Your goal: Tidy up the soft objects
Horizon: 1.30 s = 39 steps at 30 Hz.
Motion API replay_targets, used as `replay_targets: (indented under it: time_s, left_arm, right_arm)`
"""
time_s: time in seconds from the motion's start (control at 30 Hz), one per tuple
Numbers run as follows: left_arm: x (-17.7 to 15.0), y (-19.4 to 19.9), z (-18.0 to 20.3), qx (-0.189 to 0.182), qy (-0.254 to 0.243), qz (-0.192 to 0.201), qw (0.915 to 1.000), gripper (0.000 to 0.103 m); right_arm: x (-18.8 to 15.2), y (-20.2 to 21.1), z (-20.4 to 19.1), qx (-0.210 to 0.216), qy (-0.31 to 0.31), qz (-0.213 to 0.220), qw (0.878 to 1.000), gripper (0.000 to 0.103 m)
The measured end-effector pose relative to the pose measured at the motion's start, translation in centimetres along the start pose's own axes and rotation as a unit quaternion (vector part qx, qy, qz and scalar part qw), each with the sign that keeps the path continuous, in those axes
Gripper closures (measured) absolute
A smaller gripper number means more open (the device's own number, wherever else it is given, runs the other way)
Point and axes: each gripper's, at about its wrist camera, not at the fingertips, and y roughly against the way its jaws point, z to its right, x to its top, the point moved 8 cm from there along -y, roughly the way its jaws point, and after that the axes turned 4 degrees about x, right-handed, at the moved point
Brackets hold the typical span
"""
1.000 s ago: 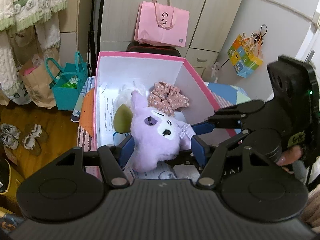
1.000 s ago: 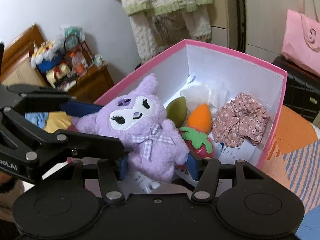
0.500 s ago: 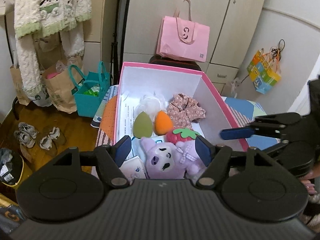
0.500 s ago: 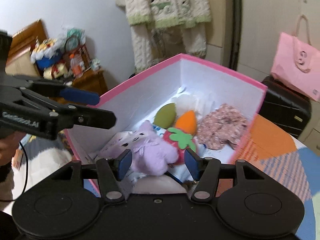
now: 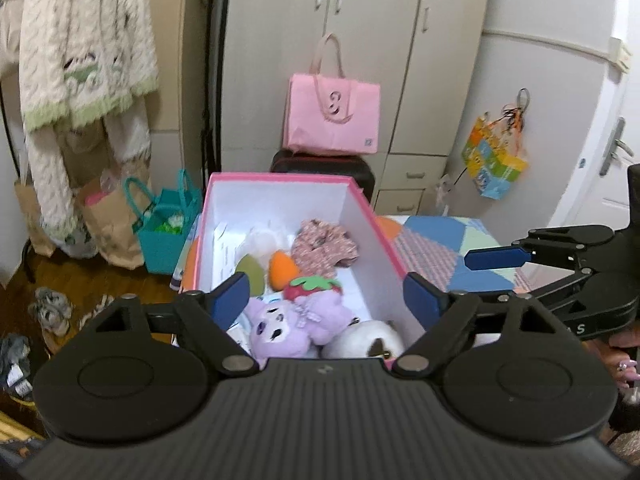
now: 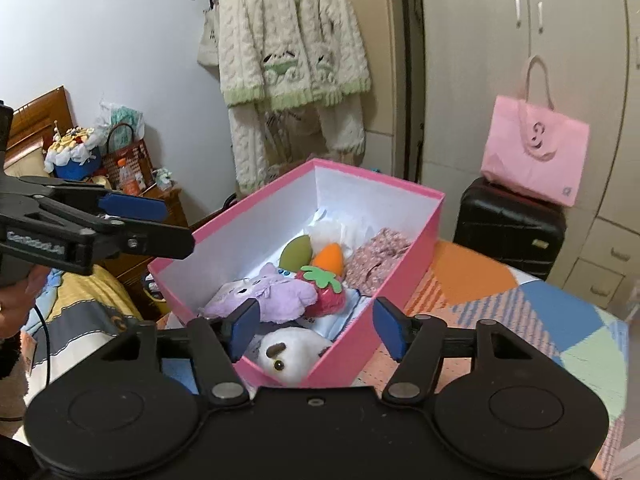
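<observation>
Both the left gripper [image 5: 326, 292] and right gripper [image 6: 314, 320], jaws just opened and empty, hover at lower centre because the purple plush [image 5: 292, 324] lies released in the pink box [image 5: 280, 178].

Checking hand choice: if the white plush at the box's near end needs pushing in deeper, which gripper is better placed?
Probably the right gripper: the white plush lies centred just ahead of it in the pink box. Both grippers' jaws have just been opening, empty; the left gripper sees it partly hidden.

Pink tote bag [image 5: 333, 114] on black suitcase [image 6: 508, 222] (cupboard behind)
</observation>
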Motion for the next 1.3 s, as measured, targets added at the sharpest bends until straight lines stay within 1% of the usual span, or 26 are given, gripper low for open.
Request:
replay_targets:
  time_s: [0.07, 0.17, 0.2, 0.23, 0.27, 0.3, 0.4, 0.47, 0.5, 0.53, 0.57, 0.6, 0.67, 0.7, 0.73, 0.8, 0.87, 0.97, 1.0, 1.07, 1.13, 1.23, 1.3]
  left_arm:
    - [0.3, 0.8, 1.0, -0.005, -0.008, 0.002, 1.0000, 0.017]
    - [0.9, 1.6, 2.3, -0.025, -0.005, 0.005, 0.9997, 0.010]
    - [1.0, 1.8, 2.6, -0.025, -0.004, 0.004, 0.9997, 0.008]
    - [1.1, 2.0, 2.9, -0.022, -0.005, 0.003, 0.9997, 0.006]
    - [1.1, 2.1, 3.2, -0.017, -0.007, 0.002, 0.9998, 0.002]
    - [1.1, 2.3, 3.4, -0.012, -0.008, 0.000, 0.9999, 0.000]
    - [0.9, 2.6, 3.9, 0.016, -0.006, -0.013, 0.9998, 0.000]
    - [0.5, 2.6, 3.8, 0.050, 0.001, -0.027, 0.9984, 0.000]
    - [0.4, 2.8, 3.8, 0.062, 0.001, -0.029, 0.9976, 0.000]
    - [0.2, 2.9, 3.9, 0.078, -0.008, -0.026, 0.9966, 0.000]
    - [0.1, 3.1, 4.2, 0.089, -0.023, -0.019, 0.9956, 0.000]
    - [-0.1, 3.2, 4.4, 0.092, -0.042, -0.017, 0.9948, 0.000]
    - [-0.6, 3.2, 5.2, 0.086, -0.077, -0.032, 0.9928, 0.000]
    - [-1.0, 3.3, 5.4, 0.083, -0.083, -0.032, 0.9926, 0.000]
    - [-1.3, 3.4, 5.4, 0.083, -0.077, -0.028, 0.9932, 0.000]
    - [-2.0, 3.5, 5.5, 0.087, -0.062, -0.028, 0.9939, 0.000]
    - [-2.9, 3.6, 5.5, 0.085, -0.051, -0.022, 0.9948, 0.000]
    - [-3.7, 3.9, 5.5, 0.104, -0.051, -0.012, 0.9932, 0.000]
    - [-4.1, 4.2, 5.5, 0.104, -0.046, -0.007, 0.9935, 0.000]
    - [-4.4, 4.6, 5.8, 0.085, -0.040, -0.003, 0.9955, 0.000]
    - [-4.4, 4.8, 6.0, 0.079, -0.038, -0.003, 0.9961, 0.000]
    - [-4.2, 4.9, 6.1, 0.099, -0.040, 0.012, 0.9942, 0.000]
    - [-4.2, 4.6, 6.4, 0.102, -0.036, 0.020, 0.9940, 0.000]
  right_arm:
    - [-0.1, 1.2, 0.0, -0.006, -0.003, 0.013, 1.000, 0.034]
    - [-0.1, 2.8, 0.5, -0.026, -0.005, 0.026, 0.999, 0.034]
    - [-0.2, 3.3, 0.8, -0.033, -0.007, 0.029, 0.999, 0.034]
    - [-0.2, 3.8, 1.0, -0.040, -0.010, 0.032, 0.999, 0.034]
    - [-0.3, 4.3, 1.2, -0.046, -0.013, 0.034, 0.998, 0.034]
    - [-0.4, 4.8, 1.4, -0.053, -0.016, 0.035, 0.998, 0.033]
    - [-0.8, 6.3, 1.9, -0.077, -0.021, 0.044, 0.996, 0.021]
    - [-1.1, 7.2, 2.2, -0.091, -0.026, 0.050, 0.994, 0.017]
    - [-1.3, 7.5, 2.5, -0.098, -0.032, 0.049, 0.993, 0.013]
    - [-1.6, 7.6, 2.8, -0.108, -0.038, 0.043, 0.993, 0.006]
    - [-1.8, 7.7, 3.1, -0.122, -0.041, 0.036, 0.991, 0.004]
    - [-2.0, 7.7, 3.4, -0.140, -0.043, 0.032, 0.989, 0.003]
    - [-2.3, 7.7, 4.0, -0.194, -0.058, 0.018, 0.979, 0.003]
    - [-2.5, 7.7, 4.1, -0.218, -0.060, 0.006, 0.974, 0.003]
    - [-2.6, 7.7, 4.0, -0.234, -0.055, -0.003, 0.971, 0.003]
    - [-2.9, 8.0, 3.4, -0.242, -0.043, 0.000, 0.969, 0.002]
    - [-3.5, 8.7, 3.0, -0.235, -0.059, 0.020, 0.970, 0.003]
    - [-4.3, 9.6, 2.5, -0.222, -0.079, 0.048, 0.971, 0.003]
    - [-4.5, 9.9, 2.2, -0.218, -0.083, 0.053, 0.971, 0.003]
    - [-5.1, 10.3, 1.5, -0.217, -0.088, 0.061, 0.970, 0.003]
    - [-5.6, 10.6, 0.9, -0.225, -0.078, 0.064, 0.969, 0.003]
    - [-5.7, 11.3, 0.3, -0.242, -0.061, 0.068, 0.966, 0.003]
    - [-5.8, 11.9, 0.2, -0.246, -0.062, 0.081, 0.964, 0.003]
